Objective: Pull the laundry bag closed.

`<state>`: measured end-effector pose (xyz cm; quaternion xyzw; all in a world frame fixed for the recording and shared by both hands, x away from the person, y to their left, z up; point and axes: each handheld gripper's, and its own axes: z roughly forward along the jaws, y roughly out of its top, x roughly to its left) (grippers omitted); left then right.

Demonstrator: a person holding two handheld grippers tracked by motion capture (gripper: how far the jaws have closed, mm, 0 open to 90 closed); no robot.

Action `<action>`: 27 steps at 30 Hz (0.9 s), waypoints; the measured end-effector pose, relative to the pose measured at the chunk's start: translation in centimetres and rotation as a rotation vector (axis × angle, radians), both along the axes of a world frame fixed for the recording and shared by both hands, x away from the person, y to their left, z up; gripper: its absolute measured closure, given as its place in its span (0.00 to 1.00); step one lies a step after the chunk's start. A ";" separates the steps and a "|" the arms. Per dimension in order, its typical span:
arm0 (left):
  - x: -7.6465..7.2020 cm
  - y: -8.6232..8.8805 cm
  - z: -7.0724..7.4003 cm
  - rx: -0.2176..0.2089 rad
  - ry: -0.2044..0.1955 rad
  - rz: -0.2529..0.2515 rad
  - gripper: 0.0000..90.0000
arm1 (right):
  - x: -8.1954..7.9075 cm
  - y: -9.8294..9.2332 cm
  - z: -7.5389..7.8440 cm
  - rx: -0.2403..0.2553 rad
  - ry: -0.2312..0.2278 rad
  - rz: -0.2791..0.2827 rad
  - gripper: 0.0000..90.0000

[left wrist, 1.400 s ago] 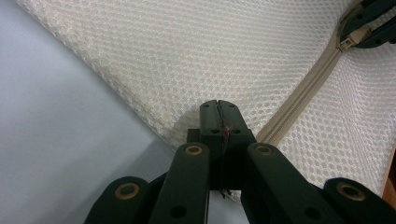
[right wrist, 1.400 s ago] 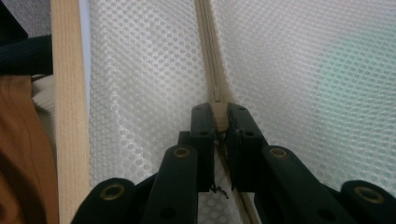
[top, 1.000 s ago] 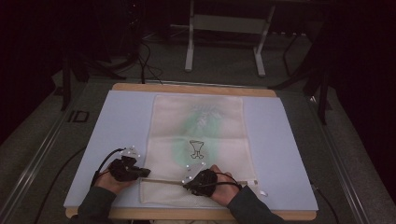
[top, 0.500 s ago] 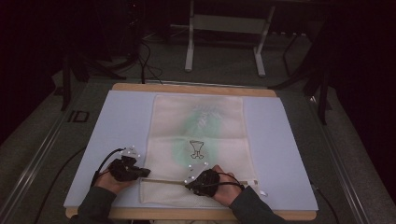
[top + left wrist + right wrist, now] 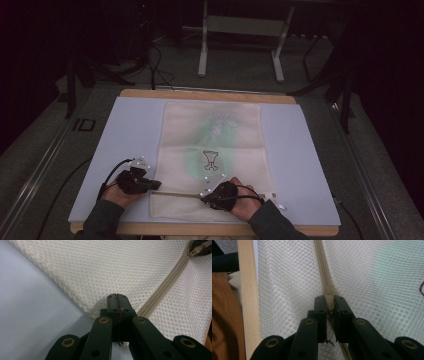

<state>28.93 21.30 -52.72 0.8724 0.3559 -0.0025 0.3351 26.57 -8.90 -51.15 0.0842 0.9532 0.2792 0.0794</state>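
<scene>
A cream mesh bag (image 5: 212, 150) lies flat on the pale blue mat (image 5: 125, 130), with a green garment bearing a dark goblet print (image 5: 211, 159) showing through it. A beige zipper (image 5: 175, 192) runs across the bag's near end. My left gripper (image 5: 152, 186) is at the bag's left edge, its jaws shut on the mesh (image 5: 117, 298) beside the zipper (image 5: 165, 287). My right gripper (image 5: 207, 197) sits over the zipper line, shut (image 5: 329, 301) on the beige zipper pull (image 5: 329, 305), with the zipper (image 5: 322, 265) running away ahead of it.
The mat covers a wooden table whose far edge (image 5: 200, 93) and near edge (image 5: 248, 290) show. A metal stand (image 5: 202, 50) and cables (image 5: 160, 70) lie on the dark floor behind the table. Bare mat flanks the bag on both sides.
</scene>
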 end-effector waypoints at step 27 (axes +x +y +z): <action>0.0 0.0 0.0 -0.004 0.000 0.002 1.00 | 0.0 -1.3 0.1 -0.010 0.000 -0.013 0.91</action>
